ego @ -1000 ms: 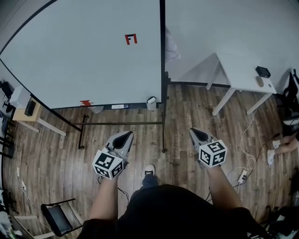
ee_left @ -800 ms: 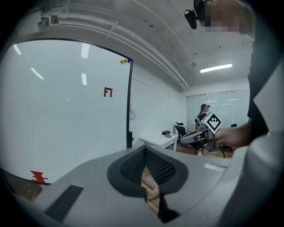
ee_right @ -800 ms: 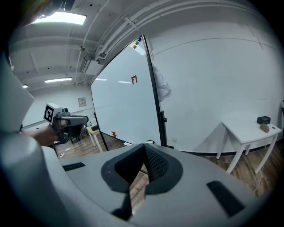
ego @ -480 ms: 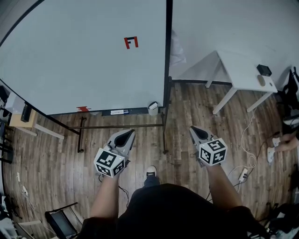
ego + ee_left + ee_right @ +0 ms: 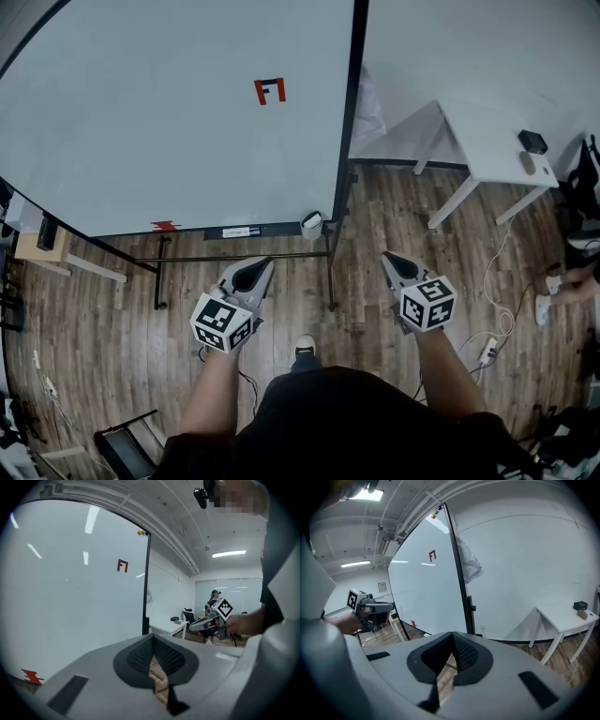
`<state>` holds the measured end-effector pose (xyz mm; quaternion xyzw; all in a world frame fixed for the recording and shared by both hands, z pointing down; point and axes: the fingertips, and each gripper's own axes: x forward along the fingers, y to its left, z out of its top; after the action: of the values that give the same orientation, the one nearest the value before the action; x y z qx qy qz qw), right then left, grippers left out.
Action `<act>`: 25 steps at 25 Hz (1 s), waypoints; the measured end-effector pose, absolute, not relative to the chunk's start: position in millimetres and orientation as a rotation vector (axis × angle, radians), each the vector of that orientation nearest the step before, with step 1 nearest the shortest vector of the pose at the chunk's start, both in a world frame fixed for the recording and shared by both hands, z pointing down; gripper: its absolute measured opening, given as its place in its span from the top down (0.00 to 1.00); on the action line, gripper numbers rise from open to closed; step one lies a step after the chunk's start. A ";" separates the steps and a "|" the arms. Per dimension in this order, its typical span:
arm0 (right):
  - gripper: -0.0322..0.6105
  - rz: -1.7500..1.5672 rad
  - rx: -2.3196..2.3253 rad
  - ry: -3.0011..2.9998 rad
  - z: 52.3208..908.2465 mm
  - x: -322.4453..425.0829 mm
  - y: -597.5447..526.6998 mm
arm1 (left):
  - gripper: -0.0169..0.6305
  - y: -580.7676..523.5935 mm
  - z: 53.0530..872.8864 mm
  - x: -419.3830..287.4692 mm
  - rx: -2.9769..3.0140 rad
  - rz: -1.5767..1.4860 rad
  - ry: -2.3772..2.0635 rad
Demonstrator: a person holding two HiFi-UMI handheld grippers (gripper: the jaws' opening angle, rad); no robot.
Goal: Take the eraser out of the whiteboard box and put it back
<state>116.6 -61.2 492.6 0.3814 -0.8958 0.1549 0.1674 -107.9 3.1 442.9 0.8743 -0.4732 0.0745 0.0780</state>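
Left tool (image 5: 253, 277) and right tool (image 5: 394, 266): my jaws pressed together, both empty, carried ahead over wooden floor (image 5: 112, 291), because whiteboard box (image 5: 311, 224) at lower edge of whiteboard (image 5: 187, 122) was well out of reach. Eraser not discernible, presumably inside box. Since a second before: whiteboard and box nearer; tools' pose unchanged.

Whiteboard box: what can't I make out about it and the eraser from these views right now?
- Eraser: not discernible in any view.
- Box: in the head view, too small at the whiteboard's lower corner to show its contents.
- Left gripper view: the left gripper's own body covers the board's lower corner where the box sits.
- Right gripper view: anything by the frame post is too small to identify.
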 end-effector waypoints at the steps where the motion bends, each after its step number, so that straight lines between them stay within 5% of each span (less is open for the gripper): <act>1: 0.96 0.442 1.087 -2.547 493.1 115.1 -64.4 | 0.96 -0.4 444.0 -109.1 2.619 0.223 -1.412; 25: 0.96 0.436 1.126 -2.518 482.4 57.3 -99.9 | 0.96 -51.4 446.8 -160.8 2.649 0.187 -1.322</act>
<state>57.3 -99.9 482.4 0.3973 -0.8879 0.1536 0.1737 -160.8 -51.4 446.8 0.8895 -0.4439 0.0629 0.0876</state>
